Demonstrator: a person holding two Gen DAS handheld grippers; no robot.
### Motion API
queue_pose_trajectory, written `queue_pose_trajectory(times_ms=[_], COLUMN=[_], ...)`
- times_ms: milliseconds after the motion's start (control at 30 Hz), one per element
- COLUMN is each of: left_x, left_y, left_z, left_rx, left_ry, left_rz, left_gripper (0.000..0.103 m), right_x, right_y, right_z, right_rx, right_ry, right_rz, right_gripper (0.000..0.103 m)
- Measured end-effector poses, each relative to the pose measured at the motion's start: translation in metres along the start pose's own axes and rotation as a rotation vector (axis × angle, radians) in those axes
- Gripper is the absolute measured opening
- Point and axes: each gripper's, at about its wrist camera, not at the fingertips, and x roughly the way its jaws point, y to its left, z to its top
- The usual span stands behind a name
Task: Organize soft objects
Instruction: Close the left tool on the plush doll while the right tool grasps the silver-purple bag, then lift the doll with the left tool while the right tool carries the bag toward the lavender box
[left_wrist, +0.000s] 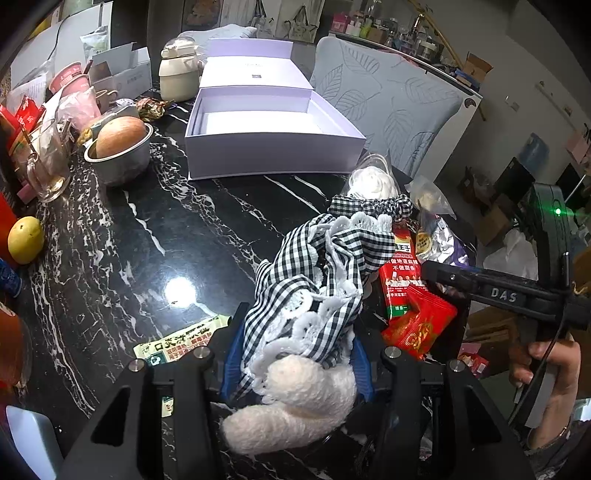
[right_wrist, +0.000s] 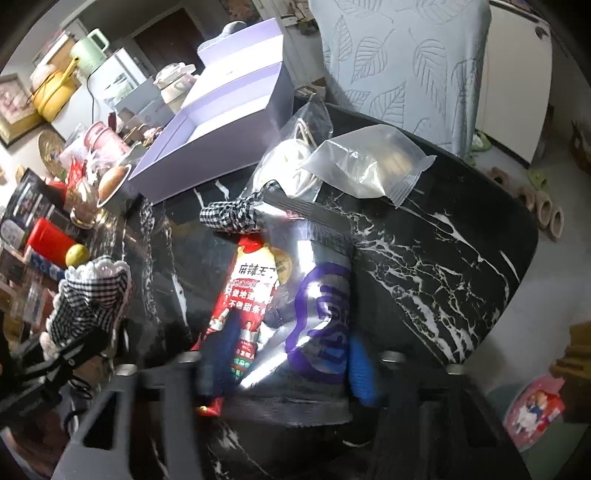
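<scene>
**Two grippers working among soft things on a dark table**

A big black marble table with white veins (left_wrist: 155, 236) is holding everything. At its far side a chair with a pale blue leaf-pattern cover (left_wrist: 388, 99) is standing against the edge. An open pale purple cardboard box (left_wrist: 269, 147) is sitting on the table in front of that chair, with its lid tipped up behind it. To the left of the box a round metal bowl (left_wrist: 122, 158) is holding a brown bun.

The black-and-white checked cloth with white lace trim (left_wrist: 317, 280) is sitting between the blue pads of the left gripper (left_wrist: 291, 365), together with a fluffy white piece at its near end. The left gripper is squeezing this soft bundle and holding it just above the table.

The right gripper (right_wrist: 288, 365) is reaching over the snack packs near the table's right edge. A shiny silver pack with purple writing (right_wrist: 321, 317) is lying between its blue fingers (right_wrist: 360, 369), and the jaws are pinching it. A red snack pack with white writing (right_wrist: 247, 295) is lying just beside the silver one, touching it.

A clear plastic bag (right_wrist: 365, 166) is lying farther back. A small yellow fruit (left_wrist: 25, 240) is resting near the left edge.
</scene>
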Motion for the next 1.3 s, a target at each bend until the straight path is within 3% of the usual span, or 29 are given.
queue_pose_trajectory(times_ms=[533,833,1300], left_x=[-0.018,-0.036,-0.073], left_y=[0.001,0.001,-0.013], left_z=[-0.005,-0.011,0.018], left_rx=[0.001,0.008,0.071], left_ry=[-0.044,-0.078,-0.209], left_rz=[-0.013,-0.017,0.005], left_gripper=[0.048,0.048,0.048], right_x=[-0.042,-0.068,-0.097], right_y=[0.001,0.024,0.059], right_z=[-0.029,-0.047,-0.028], right_rx=[-0.002,-0.044,-0.165], right_ry=[-0.116,-0.135,-0.217], right_rz=[0.056,0.121,0.186], right_gripper=[0.037,0.037,0.037])
